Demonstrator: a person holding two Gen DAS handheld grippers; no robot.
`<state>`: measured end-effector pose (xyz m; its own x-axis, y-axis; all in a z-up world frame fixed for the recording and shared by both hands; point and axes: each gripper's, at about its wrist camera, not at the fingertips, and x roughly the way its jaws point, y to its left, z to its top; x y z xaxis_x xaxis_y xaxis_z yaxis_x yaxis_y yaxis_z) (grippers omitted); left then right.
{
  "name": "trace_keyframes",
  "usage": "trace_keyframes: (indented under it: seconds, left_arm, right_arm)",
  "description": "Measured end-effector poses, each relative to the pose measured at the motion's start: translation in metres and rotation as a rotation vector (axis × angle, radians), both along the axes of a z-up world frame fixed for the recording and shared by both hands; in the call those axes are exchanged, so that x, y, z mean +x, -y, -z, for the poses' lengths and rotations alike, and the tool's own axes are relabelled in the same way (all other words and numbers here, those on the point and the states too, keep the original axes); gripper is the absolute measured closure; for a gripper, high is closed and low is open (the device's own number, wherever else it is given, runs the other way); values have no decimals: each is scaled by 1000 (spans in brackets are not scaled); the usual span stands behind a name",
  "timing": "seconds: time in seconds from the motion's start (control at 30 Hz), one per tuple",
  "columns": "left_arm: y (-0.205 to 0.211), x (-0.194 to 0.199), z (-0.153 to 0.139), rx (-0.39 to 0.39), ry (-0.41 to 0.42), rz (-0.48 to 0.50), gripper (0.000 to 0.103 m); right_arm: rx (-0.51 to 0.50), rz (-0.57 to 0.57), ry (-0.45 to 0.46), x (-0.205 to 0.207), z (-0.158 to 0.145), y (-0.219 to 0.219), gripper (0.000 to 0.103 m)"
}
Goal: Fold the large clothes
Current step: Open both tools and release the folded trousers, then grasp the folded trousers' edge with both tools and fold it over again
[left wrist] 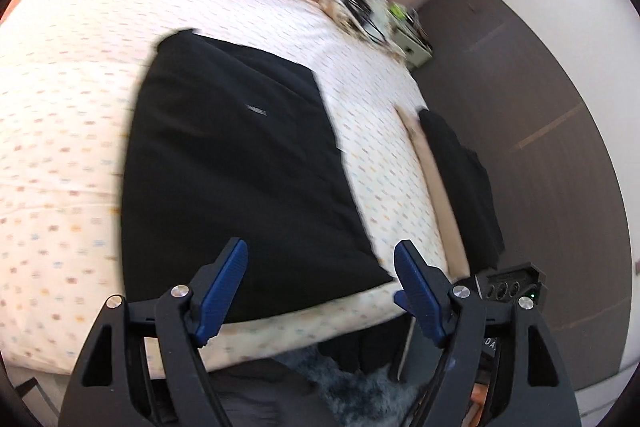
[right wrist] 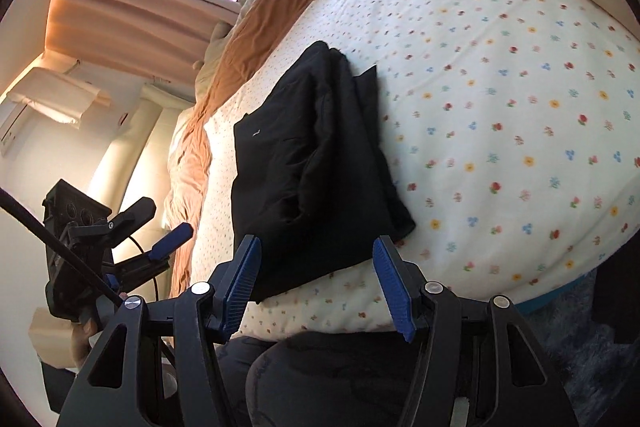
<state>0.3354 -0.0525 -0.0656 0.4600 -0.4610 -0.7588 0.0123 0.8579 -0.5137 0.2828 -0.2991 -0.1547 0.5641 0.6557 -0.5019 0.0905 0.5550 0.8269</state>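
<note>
Left wrist view: black folded clothes lie flat on the flowery bed sheet.
Left gripper: jaws wide apart, holding nothing, just above the near edge of the clothes.
Right gripper: jaws apart, nothing between them.
Behind: orange blanket.

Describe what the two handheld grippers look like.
Both the left gripper and right gripper have matte black angular frames with triangular cutouts, silver round pivot bolts, and ribbed blue finger pads. A black cable runs past the left one.
</note>
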Motion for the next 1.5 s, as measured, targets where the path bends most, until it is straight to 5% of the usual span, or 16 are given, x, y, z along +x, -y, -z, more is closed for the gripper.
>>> trace_keyframes:
  seconds: [0.37, 0.67, 0.73, 0.77, 0.83, 1.07, 1.33, 1.5]
  left_arm:
    - [-79, -21, 23, -9, -3, -136, 27]
    - [-98, -16, 50, 4, -52, -174, 27]
    - [-102, -13, 59, 6, -85, -186, 27]
    - [-104, -12, 64, 1, -95, -188, 27]
    - [-104, -9, 71, -1, -105, -188, 27]
    - [-92, 1, 79, 15, -108, -163, 27]
    - [-74, 11, 97, 28, -143, -134, 39]
    - [-70, 18, 103, 34, -157, -134, 40]
  right_arm:
    - [-66, -55, -38, 40, -9, -33, 47]
    - [-108, -73, -61, 62, -7, -52, 47]
    - [-127, -75, -48, 65, -7, -56, 55]
    - [-132, -84, -33, 67, -7, -58, 75]
    - [-128, -93, -19, 69, -8, -59, 92]
    - [-116, -90, 56, 58, -8, -39, 96]
    - [16, -55, -19, 41, 51, -10, 96]
    - [36, -17, -30, 25, 59, -5, 97]
